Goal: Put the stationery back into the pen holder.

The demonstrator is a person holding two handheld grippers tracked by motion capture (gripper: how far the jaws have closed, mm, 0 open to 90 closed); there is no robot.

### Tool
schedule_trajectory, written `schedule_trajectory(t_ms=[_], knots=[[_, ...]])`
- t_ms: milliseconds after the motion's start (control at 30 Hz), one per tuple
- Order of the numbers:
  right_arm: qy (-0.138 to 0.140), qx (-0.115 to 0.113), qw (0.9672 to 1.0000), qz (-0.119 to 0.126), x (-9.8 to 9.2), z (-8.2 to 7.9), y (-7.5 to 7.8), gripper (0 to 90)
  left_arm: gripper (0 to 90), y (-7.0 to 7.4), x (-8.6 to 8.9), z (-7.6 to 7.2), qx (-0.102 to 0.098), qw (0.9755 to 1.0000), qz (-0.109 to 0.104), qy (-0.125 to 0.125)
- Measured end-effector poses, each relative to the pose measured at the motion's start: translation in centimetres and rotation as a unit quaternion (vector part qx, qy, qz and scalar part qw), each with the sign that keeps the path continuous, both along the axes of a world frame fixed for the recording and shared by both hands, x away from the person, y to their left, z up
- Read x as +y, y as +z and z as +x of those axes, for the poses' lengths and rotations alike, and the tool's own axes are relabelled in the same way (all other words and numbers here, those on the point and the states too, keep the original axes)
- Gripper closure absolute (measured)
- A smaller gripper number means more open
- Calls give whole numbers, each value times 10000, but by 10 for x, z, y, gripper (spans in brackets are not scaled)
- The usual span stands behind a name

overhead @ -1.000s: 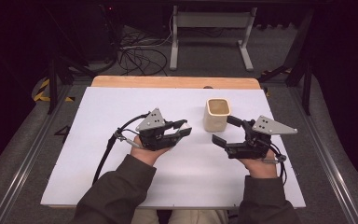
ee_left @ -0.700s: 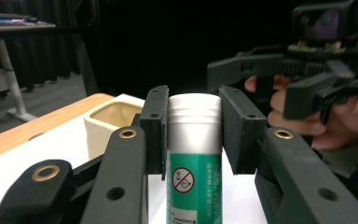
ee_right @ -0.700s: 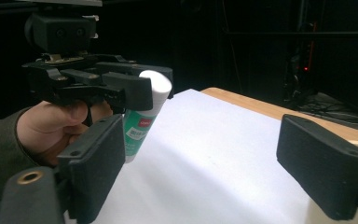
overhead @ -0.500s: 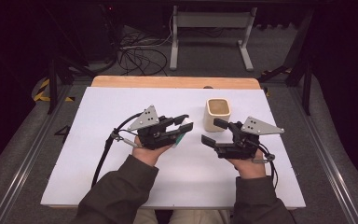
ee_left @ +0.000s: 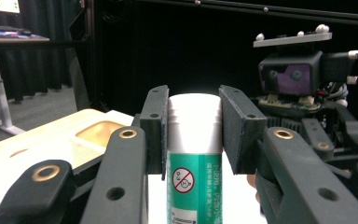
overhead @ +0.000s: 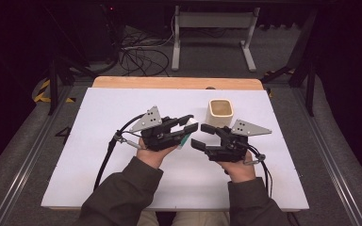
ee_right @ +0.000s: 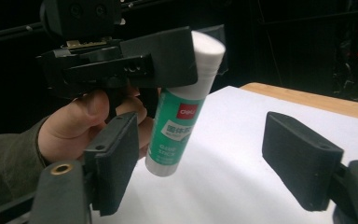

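A white sheet (overhead: 122,141) is spread over a wooden table (overhead: 169,83), whose bare edge is left showing along the far side. A small cream square cup (overhead: 220,113) is set upright on the sheet near that far edge. Beyond the table, tangled black cables (overhead: 136,56) are seen on the grey floor beside a white metal stand (overhead: 212,28).
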State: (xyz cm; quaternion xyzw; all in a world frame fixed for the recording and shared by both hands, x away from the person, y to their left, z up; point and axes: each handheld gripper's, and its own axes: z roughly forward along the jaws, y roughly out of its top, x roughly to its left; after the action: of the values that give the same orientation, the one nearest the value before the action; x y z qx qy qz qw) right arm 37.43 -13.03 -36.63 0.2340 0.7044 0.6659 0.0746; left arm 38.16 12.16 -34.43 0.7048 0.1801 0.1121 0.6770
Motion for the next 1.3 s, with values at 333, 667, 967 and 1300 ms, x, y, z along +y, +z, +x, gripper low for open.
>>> schedule_trajectory(t_ms=[333,667,967,1300], knots=[[134,184,9996,166,13,2,-6,360,653,0,-4,-1,-23,10000,-65,-25],[251,317,9988,281,23,3,-11,454,653,-1,-6,-2,-54,9999,-109,-46],[351,357,9981,354,25,4,-12,621,653,0,-6,-2,-74,9998,-164,-50],[377,458,9975,383,24,6,-12,658,648,-1,-6,-3,-140,9998,-145,-63]])
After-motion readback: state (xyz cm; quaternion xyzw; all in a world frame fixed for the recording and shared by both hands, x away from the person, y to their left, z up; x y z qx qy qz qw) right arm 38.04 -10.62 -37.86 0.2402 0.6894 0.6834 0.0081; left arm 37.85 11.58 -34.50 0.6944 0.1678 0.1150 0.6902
